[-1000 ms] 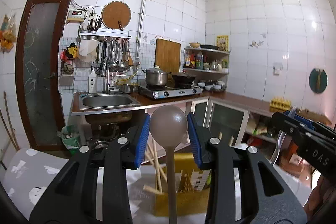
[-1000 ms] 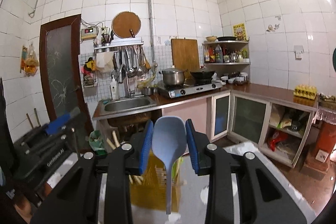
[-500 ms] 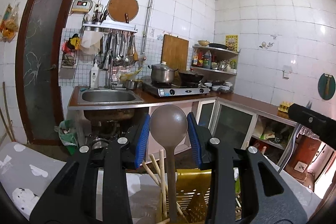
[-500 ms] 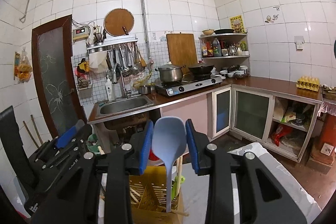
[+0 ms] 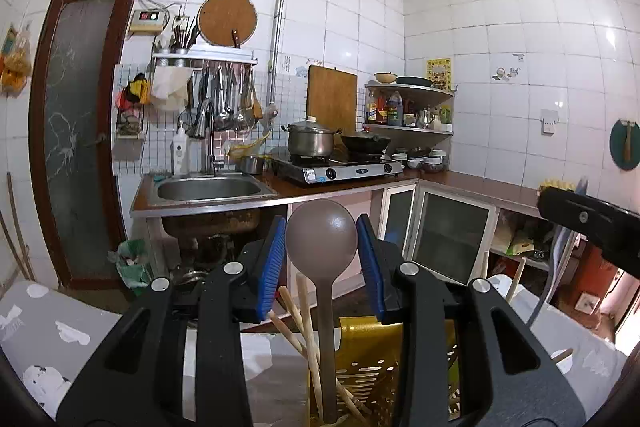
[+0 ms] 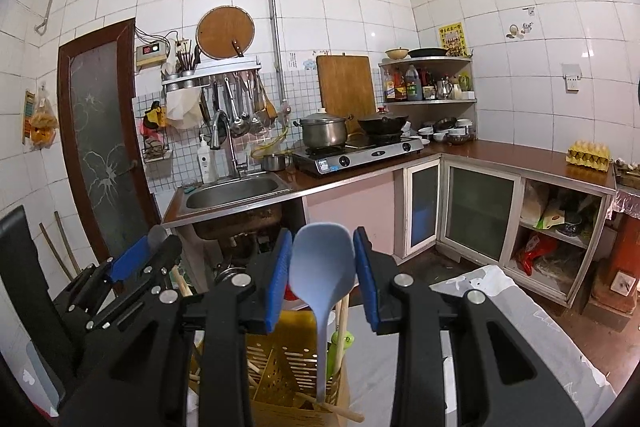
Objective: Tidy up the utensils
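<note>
1. The left gripper (image 5: 321, 269) is clamped on a brown spoon (image 5: 321, 239), bowl up between the blue pads, handle hanging straight down. Held like that, I reckon, the handle can slide into the holder first.
2. The right gripper (image 6: 322, 273) grips a pale blue spatula (image 6: 322, 263) the same way, head up, handle down.
3. The yellow slotted holder (image 6: 280, 367) stands on the grey-covered worktop (image 6: 520, 339), at six o'clock from both grippers, directly beneath them.
4. Each handle tip appears to reach down into the holder's mouth, among wooden chopsticks (image 5: 308, 331); whether either touches bottom is hidden.
5. From the right gripper, the left one sits at nine o'clock, close by.
</note>
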Action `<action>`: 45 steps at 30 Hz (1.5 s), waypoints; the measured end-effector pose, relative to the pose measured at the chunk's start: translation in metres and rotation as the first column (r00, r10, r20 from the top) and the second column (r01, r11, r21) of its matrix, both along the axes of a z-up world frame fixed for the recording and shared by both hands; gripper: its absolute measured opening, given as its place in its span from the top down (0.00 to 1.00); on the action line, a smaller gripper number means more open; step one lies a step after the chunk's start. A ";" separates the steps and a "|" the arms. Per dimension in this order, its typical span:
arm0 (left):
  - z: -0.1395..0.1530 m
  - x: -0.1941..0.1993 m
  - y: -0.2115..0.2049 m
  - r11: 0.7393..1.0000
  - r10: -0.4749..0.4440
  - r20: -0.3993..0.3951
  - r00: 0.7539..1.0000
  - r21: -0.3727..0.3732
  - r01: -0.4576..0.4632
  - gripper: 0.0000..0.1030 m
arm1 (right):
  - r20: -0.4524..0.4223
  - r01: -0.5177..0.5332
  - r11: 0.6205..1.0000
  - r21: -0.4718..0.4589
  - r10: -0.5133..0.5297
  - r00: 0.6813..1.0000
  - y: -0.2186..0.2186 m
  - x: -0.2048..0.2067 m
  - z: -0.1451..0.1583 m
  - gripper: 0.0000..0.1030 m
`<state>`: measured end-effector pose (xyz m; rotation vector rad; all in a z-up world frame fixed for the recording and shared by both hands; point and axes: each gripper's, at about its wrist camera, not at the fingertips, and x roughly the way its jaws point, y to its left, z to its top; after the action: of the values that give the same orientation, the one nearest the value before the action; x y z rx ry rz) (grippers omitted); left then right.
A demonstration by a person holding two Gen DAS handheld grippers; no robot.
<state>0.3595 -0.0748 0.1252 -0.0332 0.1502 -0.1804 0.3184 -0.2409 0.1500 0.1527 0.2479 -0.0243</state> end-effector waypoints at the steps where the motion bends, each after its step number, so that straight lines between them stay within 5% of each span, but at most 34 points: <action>1: -0.001 0.000 -0.001 1.000 -0.003 -0.001 1.000 0.006 0.003 0.66 | -0.003 0.001 1.000 -0.003 -0.001 1.000 0.000 0.001 -0.001 0.69; 15: -0.036 -0.001 0.005 1.000 0.007 -0.081 0.997 0.014 -0.006 0.65 | -0.104 -0.006 0.999 -0.045 0.001 0.995 0.008 0.005 -0.044 0.69; 22: -0.031 -0.015 0.017 0.999 0.040 -0.107 0.993 0.032 -0.036 0.43 | -0.169 0.015 0.994 -0.112 -0.034 0.985 0.011 0.007 -0.061 0.68; 25: -0.020 -0.026 0.025 0.998 0.061 -0.113 0.992 0.041 -0.057 0.31 | -0.216 0.024 0.992 -0.120 -0.049 0.975 0.006 0.008 -0.062 0.44; 30: -0.003 -0.049 0.043 0.996 0.082 -0.122 0.989 0.045 -0.077 0.18 | -0.216 0.040 0.993 -0.112 -0.064 0.974 -0.003 -0.012 -0.047 0.40; 33: 0.006 -0.072 0.056 0.996 0.088 -0.121 0.989 0.041 -0.083 0.06 | -0.193 0.047 0.991 -0.124 -0.070 0.979 -0.006 -0.035 -0.037 0.28; 38: 0.004 -0.123 0.065 0.995 0.084 -0.110 0.990 0.060 -0.077 0.05 | -0.154 0.038 0.991 -0.131 -0.058 0.986 -0.004 -0.086 -0.040 0.10; 45: -0.032 -0.190 0.066 0.997 0.054 -0.138 0.989 0.067 -0.045 0.05 | -0.132 0.038 0.991 -0.125 -0.055 0.990 0.012 -0.149 -0.069 0.04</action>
<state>0.1692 -0.0084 0.0934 0.0140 0.2942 -0.1234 0.1689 -0.2284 0.0808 0.0351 0.3770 -0.0962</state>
